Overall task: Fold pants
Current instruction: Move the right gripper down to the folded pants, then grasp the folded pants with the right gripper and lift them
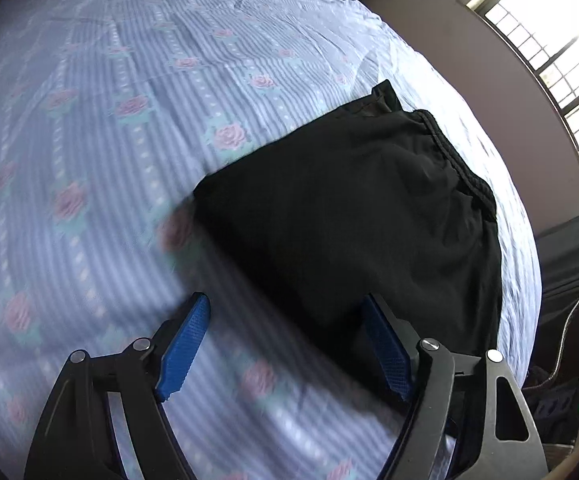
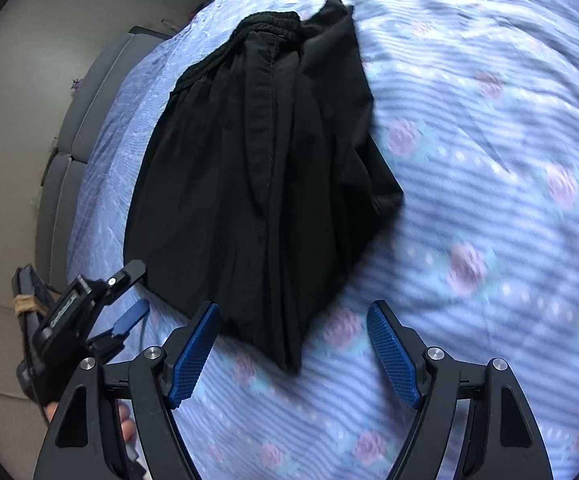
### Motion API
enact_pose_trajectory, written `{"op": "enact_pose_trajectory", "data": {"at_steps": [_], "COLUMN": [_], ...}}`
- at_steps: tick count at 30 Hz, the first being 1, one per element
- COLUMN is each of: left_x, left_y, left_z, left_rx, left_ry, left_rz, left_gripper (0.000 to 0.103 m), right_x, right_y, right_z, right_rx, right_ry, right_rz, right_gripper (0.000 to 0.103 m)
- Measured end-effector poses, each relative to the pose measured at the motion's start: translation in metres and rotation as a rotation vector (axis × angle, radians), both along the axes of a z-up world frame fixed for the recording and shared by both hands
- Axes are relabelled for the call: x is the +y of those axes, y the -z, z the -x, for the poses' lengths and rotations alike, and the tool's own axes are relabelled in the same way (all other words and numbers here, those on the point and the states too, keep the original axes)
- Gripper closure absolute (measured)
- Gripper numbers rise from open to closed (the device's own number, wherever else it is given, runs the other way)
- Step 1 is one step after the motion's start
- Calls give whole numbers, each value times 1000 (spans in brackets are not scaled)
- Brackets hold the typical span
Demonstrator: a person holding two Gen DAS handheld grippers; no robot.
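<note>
Black pants lie folded into a compact bundle on the bed, elastic waistband at the far end; they also show in the right wrist view. My left gripper is open and empty, hovering over the bundle's near edge, its right finger over the cloth. My right gripper is open and empty, just above the bundle's near corner. The left gripper also appears at the left of the right wrist view, open, beside the pants.
The bed is covered by a blue striped sheet with pink roses, also in the right wrist view. A barred window is at the right. A grey headboard or cushion borders the bed's edge.
</note>
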State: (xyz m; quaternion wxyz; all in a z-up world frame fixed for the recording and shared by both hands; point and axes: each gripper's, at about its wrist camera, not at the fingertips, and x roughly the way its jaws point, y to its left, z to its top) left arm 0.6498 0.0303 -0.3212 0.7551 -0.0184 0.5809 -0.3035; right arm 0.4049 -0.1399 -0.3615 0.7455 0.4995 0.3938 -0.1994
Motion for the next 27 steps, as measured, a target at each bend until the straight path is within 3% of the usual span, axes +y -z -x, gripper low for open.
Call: {"op": "enact_pose_trajectory", "data": {"at_steps": [7, 11, 13, 14, 15, 17, 18, 21, 27], "left_x": [-24, -25, -18, -14, -10, -1, 1, -4, -17], "left_y": [7, 11, 14, 15, 18, 21, 19, -6, -78], "left_z": [-22, -33, -40, -43, -46, -48, -46, -33, 10], "left_rx": [6, 32, 82, 117, 164, 265, 272, 192, 1], "left_ry": [-15, -70, -142, -170, -191, -230, -236, -187, -15], "left_rz": [-19, 23, 73, 109, 158, 258, 271, 236, 148], "left_gripper": [30, 34, 47, 62, 75, 84, 87, 90, 91], "right_x": [-12, -18, -20, -21, -22, -24, -26, -26, -19], "right_y": [2, 2, 1, 0, -2, -5, -7, -24, -77], "right_z": [-19, -27, -29, -29, -28, -25, -25, -21, 11], "right_rx": [10, 12, 14, 11, 1, -16, -25, -60, -122], "right_ry": [-20, -23, -21, -18, -20, -35, -42, -76, -100], "right_rz": [41, 60, 62, 57, 47, 27, 13, 22, 60], "right_gripper": [33, 38, 41, 47, 58, 75, 83, 89, 90]}}
